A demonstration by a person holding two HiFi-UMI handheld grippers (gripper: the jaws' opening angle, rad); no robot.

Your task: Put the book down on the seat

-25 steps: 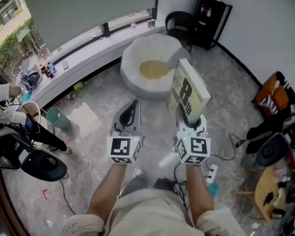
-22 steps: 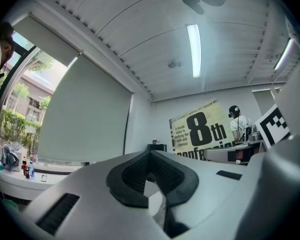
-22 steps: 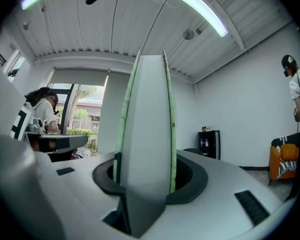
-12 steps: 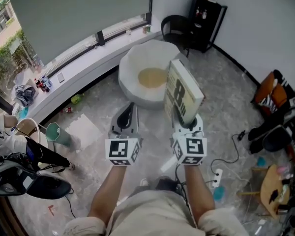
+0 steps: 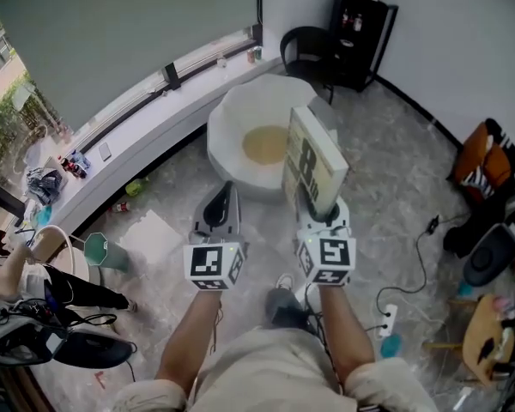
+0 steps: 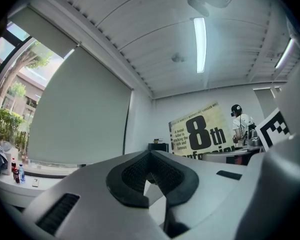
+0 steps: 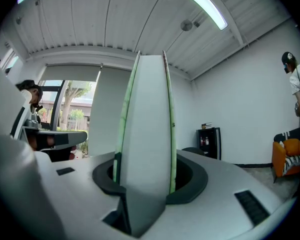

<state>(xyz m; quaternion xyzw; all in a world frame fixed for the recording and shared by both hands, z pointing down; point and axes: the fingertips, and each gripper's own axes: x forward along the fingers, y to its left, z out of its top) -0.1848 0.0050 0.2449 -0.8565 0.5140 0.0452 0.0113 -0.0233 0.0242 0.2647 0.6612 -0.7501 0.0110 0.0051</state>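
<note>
Since a second ago the person has stepped toward the seat (image 5: 229, 118). The floor (image 5: 395, 178) items have slid nearer in the head view: the green bin (image 5: 99, 250) sits lower left, the power strip (image 5: 388, 319) lower right, and a shoe (image 5: 283, 303) now shows under the arms. Both grippers have stayed side by side and level, and their tips now reach the seat's near rim.

The book (image 5: 313, 166) is still upright, pinched at its lower edge by the right gripper (image 5: 319, 213). Its cover faces left and its body hides the seat's right rim. It is held above the floor and has not been laid on the yellow cushion (image 5: 264, 144). The left gripper (image 5: 226, 192) has its jaws pressed together on nothing.

In the left gripper view the cover reads a big "8th", with "A brutal killer is stalking the rich and famous" beside it. The line below is cut off by the gripper body.

Beyond the seat a window sill (image 5: 146, 131) curves to the far left. A black chair (image 5: 305, 45) and a black cabinet (image 5: 360, 33) stand at the far right wall. An orange bag (image 5: 485, 157) lies at the right. A person (image 7: 297, 84) stands at the right edge of the right gripper view.
</note>
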